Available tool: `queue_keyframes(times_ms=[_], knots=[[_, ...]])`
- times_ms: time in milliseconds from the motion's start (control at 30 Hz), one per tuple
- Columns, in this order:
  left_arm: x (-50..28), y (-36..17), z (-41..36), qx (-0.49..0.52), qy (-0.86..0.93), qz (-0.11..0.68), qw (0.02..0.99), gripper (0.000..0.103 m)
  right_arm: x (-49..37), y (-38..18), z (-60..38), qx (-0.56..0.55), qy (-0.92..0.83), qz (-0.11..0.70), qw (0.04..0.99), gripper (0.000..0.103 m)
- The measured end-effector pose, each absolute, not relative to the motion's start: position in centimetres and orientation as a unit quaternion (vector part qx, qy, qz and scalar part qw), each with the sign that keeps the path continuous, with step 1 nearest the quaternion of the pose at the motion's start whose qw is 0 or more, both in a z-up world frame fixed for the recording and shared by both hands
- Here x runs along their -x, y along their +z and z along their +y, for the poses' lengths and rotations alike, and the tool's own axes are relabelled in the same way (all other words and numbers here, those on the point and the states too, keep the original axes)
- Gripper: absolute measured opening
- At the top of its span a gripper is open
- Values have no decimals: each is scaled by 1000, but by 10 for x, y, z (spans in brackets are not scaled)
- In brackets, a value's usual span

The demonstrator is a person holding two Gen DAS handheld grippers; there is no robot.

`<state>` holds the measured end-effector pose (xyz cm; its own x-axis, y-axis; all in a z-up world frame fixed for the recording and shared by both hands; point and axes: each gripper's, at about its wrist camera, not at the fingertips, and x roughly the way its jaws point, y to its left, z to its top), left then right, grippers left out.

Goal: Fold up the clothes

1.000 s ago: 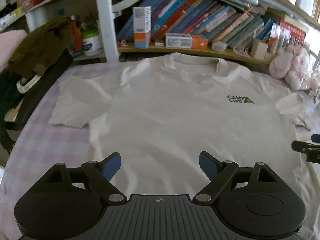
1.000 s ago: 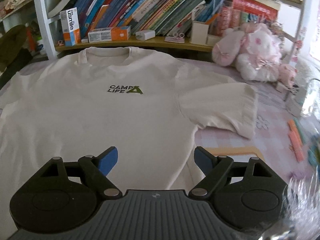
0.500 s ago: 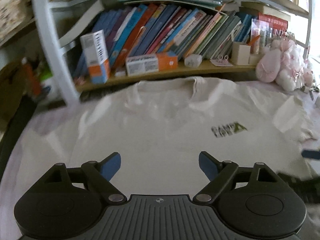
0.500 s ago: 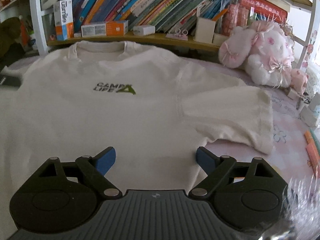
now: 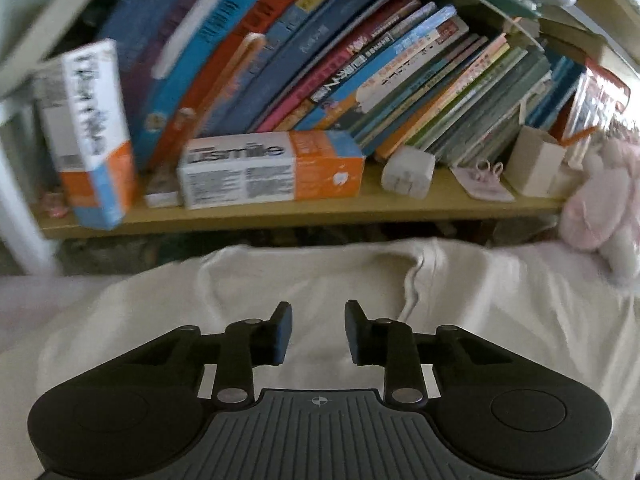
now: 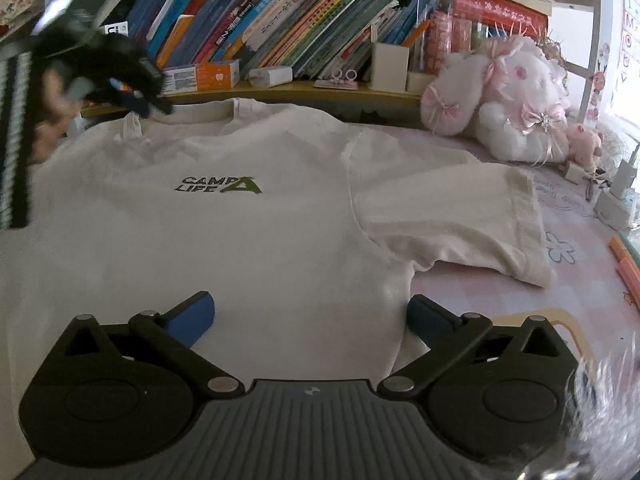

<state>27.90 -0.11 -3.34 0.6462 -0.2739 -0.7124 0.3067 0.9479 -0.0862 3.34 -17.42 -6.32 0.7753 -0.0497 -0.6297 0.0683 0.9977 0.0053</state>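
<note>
The cream T-shirt point(image 6: 248, 240) lies spread flat, front up, on the pink checked surface point(image 6: 568, 280), its green "CAMP LIFE" logo point(image 6: 219, 185) plain to see on the chest. The collar point(image 5: 320, 256) points toward the bookshelf, and one short sleeve point(image 6: 460, 216) stretches out flat to the right in the right wrist view.

Up at the collar is the left tool point(image 5: 316, 330), hovering right over the neckline with its jaws closing; the blue pads point(image 5: 282, 332) stand close together with a narrow gap, shirt fabric below and between them, not pinched from what shows. In the right wrist view that same tool is a dark blur at the left end of the collar, so contact with the cloth cannot be told.

Down by the shirt's side is the right tool point(image 6: 310, 318), jaws opening and spread wide, released, nothing gripped. One pad point(image 6: 192, 314) sits over the body of the shirt, the other over the side edge just below the sleeve.

Behind the shirt runs a wooden shelf point(image 5: 360, 208) packed with leaning books point(image 5: 360, 60), an orange and white usmile box point(image 5: 272, 168) lying on its side, another box point(image 5: 94, 132) standing upright. A pink and white plush toy point(image 6: 516, 100) sits at the far right, just past the sleeve.
</note>
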Motion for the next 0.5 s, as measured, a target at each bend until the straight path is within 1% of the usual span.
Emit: queue_keyframes(times_ms=[167,400,500], knots=[[-310,-51,-36,-26,-186,398,898,21,-34,-63,-174,-15,-33,335,942,103],[-367,-67,-28,70,-108,437,890,21,-34,-62,-174,-16,-35,336,941,103],[-372,-66,-25,45,-105,444,889,23,-35,-62,-175,-17,-35,336,941,103]])
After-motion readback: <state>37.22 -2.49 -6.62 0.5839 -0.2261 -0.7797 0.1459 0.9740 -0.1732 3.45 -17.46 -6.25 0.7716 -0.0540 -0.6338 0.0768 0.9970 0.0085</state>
